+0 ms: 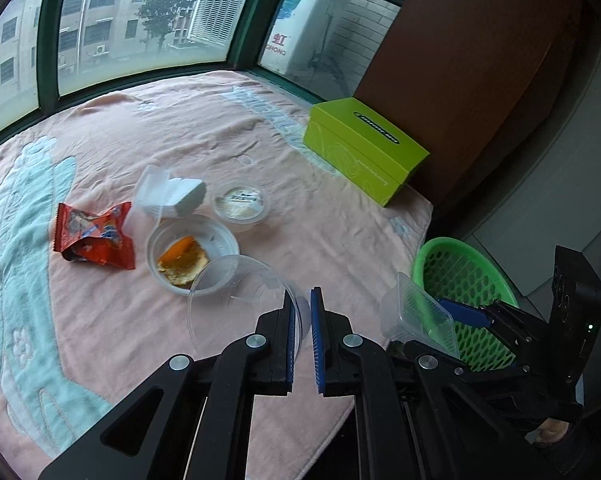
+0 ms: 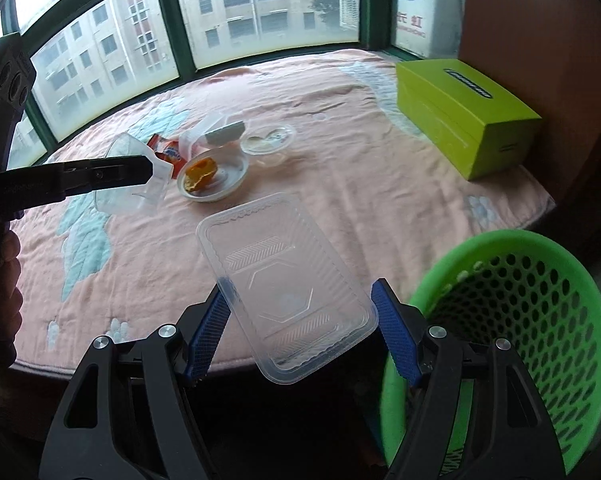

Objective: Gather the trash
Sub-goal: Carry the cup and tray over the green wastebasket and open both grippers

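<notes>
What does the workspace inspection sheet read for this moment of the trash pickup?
Surface: pink blanket, wrinkled.
Job's things: green basket past the blanket's edge; red wrapper, bowl with food scraps, lidded sauce cup, white foam box lying on blanket.
Clutter: green tissue box.
Grippers: left hand-held gripper shut on clear round lid; right hand-held gripper holds clear rectangular tray beside basket.
Cables: nothing seen.
Surroundings: windows, buildings outside.

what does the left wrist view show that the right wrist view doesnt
Only the left wrist view: the whole red snack wrapper, mostly hidden in the other.
Only the right wrist view: the flat face of the clear rectangular tray and a hand at the left edge.
Both: green basket, lime tissue box, bowl with orange peel.
</notes>
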A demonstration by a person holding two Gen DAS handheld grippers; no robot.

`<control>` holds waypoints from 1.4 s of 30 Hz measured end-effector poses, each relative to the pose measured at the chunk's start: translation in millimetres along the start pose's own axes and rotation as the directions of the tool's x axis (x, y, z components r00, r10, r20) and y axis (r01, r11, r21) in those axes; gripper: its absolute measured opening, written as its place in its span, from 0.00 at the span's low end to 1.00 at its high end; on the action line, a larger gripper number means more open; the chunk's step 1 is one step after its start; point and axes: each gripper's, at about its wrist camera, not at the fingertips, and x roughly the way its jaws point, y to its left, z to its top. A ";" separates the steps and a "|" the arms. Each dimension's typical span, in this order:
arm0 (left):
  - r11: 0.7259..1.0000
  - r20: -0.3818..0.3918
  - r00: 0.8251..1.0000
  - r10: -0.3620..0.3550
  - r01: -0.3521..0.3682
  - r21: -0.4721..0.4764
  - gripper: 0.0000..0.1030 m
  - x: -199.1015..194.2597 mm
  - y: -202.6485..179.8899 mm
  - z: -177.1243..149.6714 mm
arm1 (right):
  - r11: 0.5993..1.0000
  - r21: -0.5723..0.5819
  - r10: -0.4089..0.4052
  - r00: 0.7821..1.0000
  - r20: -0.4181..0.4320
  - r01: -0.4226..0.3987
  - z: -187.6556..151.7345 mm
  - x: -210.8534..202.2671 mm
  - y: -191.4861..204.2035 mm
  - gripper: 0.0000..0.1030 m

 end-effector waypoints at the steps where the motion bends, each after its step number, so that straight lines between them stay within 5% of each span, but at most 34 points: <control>1: 1.000 -0.002 1.000 -0.008 0.008 0.009 0.07 2.4 -6.7 1.3 | 1.000 0.015 -0.010 1.000 0.003 0.010 -2.9 -3.9 -6.0 0.69; 19: 0.971 -0.061 0.989 -0.133 0.143 0.191 0.07 45.3 -132.8 18.9 | 0.931 0.304 -0.210 0.978 -0.010 0.203 -67.8 -63.1 -133.8 0.70; 42: 0.926 -0.216 0.957 -0.194 0.251 0.281 0.07 94.8 -218.0 -0.8 | 0.871 0.441 -0.270 0.961 0.058 0.218 -92.3 -109.4 -181.0 0.82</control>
